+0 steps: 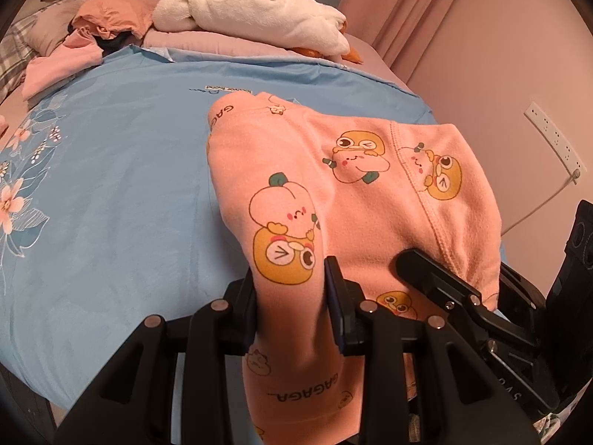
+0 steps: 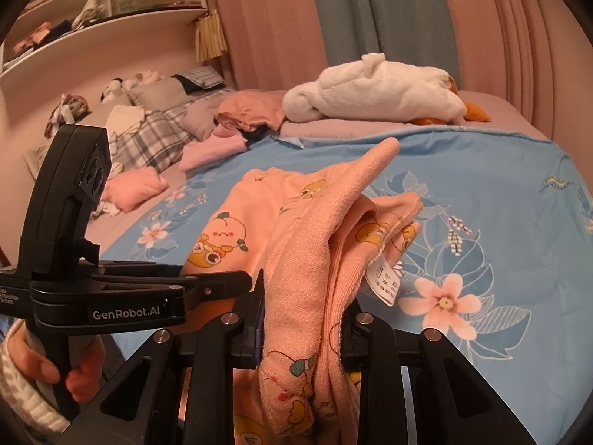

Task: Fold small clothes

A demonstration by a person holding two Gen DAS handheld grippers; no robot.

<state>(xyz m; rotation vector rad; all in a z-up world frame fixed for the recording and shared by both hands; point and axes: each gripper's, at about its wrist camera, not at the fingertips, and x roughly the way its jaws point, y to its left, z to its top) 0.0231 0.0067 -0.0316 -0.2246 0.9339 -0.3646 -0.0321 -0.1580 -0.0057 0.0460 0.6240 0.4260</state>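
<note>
hand-held gripper [image 2: 302,319]: black, silver pivot pins | sleeve [image 2: 22,389]: white knit

My left tongs [image 1: 291,296] clamp one fold of the garment [image 1: 333,193], and my right tongs [image 2: 302,319] clamp another bunch of it beside them; the right tongs sit just right of the left ones. The garment drapes forward from both onto the sheet [image 1: 122,170], which covers the near part of the bed [image 2: 500,111]. A care tag [image 2: 385,278] hangs from the garment's right side. Behind the sheet, a plush toy [image 1: 252,11] lies on the bed. Left of it sits a clothes pile [image 1: 107,18], with pillows [image 2: 163,92] further left. A shelf [image 2: 103,11] is on the wall above the pillows.
</note>
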